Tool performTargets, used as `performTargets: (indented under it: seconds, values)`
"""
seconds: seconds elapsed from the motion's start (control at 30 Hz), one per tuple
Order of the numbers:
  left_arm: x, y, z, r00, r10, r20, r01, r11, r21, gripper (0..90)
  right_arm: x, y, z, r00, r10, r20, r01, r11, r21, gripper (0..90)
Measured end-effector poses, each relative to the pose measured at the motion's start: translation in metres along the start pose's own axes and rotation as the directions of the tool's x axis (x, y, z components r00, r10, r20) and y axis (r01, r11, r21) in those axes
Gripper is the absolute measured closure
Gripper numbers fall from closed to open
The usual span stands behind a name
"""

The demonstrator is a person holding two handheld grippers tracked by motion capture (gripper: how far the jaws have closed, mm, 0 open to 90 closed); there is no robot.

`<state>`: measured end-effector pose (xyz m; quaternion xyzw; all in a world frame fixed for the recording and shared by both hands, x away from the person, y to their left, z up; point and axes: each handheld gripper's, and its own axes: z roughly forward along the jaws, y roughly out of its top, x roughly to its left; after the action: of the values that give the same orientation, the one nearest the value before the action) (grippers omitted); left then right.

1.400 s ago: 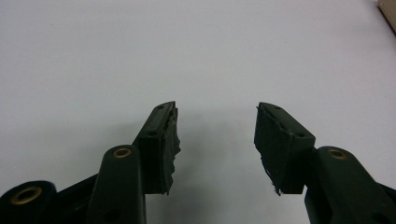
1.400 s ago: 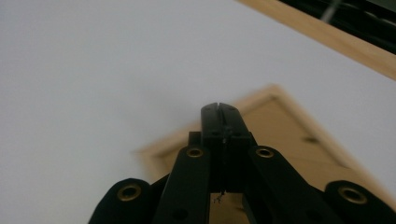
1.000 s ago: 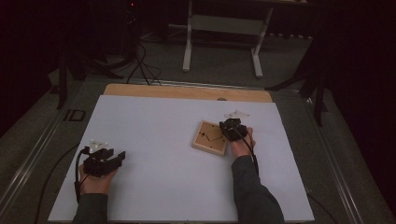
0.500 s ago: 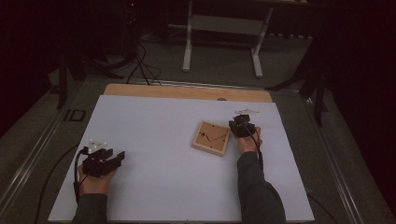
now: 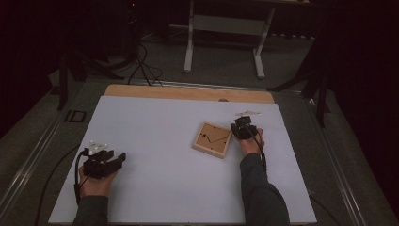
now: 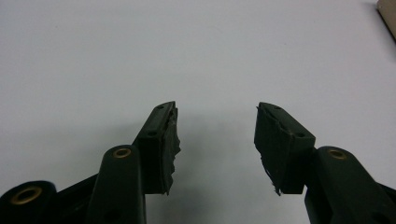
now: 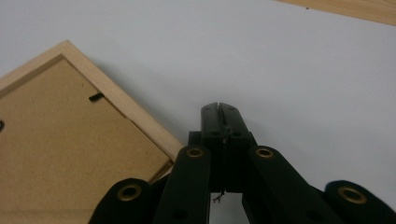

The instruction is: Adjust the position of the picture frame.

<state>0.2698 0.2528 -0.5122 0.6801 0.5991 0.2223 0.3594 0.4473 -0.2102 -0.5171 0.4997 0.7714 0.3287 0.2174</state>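
A small wooden picture frame (image 5: 212, 139) lies back side up on the white table sheet (image 5: 155, 136), right of centre. In the right gripper view its brown backing board and pale rim (image 7: 70, 121) lie just left of the jaws. My right gripper (image 5: 241, 126) rests beside the frame's right edge, shut, with nothing between its pads (image 7: 219, 112). My left gripper (image 5: 120, 157) sits at the near left of the sheet, well away from the frame. Its jaws stand open over bare white sheet (image 6: 215, 116).
A strip of wooden tabletop (image 5: 188, 92) shows beyond the sheet's far edge. A table stand (image 5: 226, 33) and cables (image 5: 141, 61) are on the dark floor behind. A metal rail (image 5: 37, 146) runs along the left side.
My right gripper has shifted to the right, off the frame's top corner, and now lies beside its right edge. The left gripper and the frame have stayed where they were.
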Motion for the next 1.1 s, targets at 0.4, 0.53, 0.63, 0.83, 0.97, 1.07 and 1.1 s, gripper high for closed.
performTargets:
  seconds: [0.4, 0.53, 0.63, 0.83, 0.97, 1.07, 1.1]
  values:
    - [-0.001, 0.000, 0.000, 1.0000, 0.003, 0.000, -0.003, 1.0000, 0.002, 48.9, 0.006, -0.007, -0.006, 0.9980, -0.055, -0.032, 0.056, 0.998, 0.033, 89.9]
    - [-0.001, 0.000, 0.000, 1.0000, 0.004, 0.000, -0.004, 1.0000, 0.001, 49.0, 0.009, -0.009, -0.008, 0.9964, -0.075, -0.040, 0.076, 0.996, 0.035, 89.9]
    - [-0.002, 0.000, 0.000, 1.0000, 0.007, 0.001, -0.007, 1.0000, 0.002, 48.9, 0.011, -0.012, -0.011, 0.9952, -0.082, -0.054, 0.084, 0.996, 0.033, 89.9]
    - [-0.002, 0.000, 0.001, 1.0000, 0.008, 0.002, -0.008, 1.0000, 0.004, 49.0, 0.015, -0.017, -0.016, 0.9908, -0.100, -0.091, 0.104, 0.994, 0.033, 89.8]
    - [-0.002, 0.000, 0.001, 1.0000, 0.009, 0.002, -0.009, 0.9999, 0.004, 48.9, 0.018, -0.019, -0.019, 0.9885, -0.107, -0.107, 0.111, 0.993, 0.033, 89.8]
    - [-0.002, 0.000, 0.001, 1.0000, 0.009, 0.002, -0.009, 1.0000, 0.004, 48.9, 0.021, -0.021, -0.020, 0.9861, -0.119, -0.116, 0.124, 0.992, 0.033, 89.8]
    - [-0.002, 0.000, 0.001, 1.0000, 0.009, 0.002, -0.009, 1.0000, 0.004, 48.9, 0.021, -0.021, -0.020, 0.9861, -0.119, -0.116, 0.124, 0.992, 0.033, 89.8]
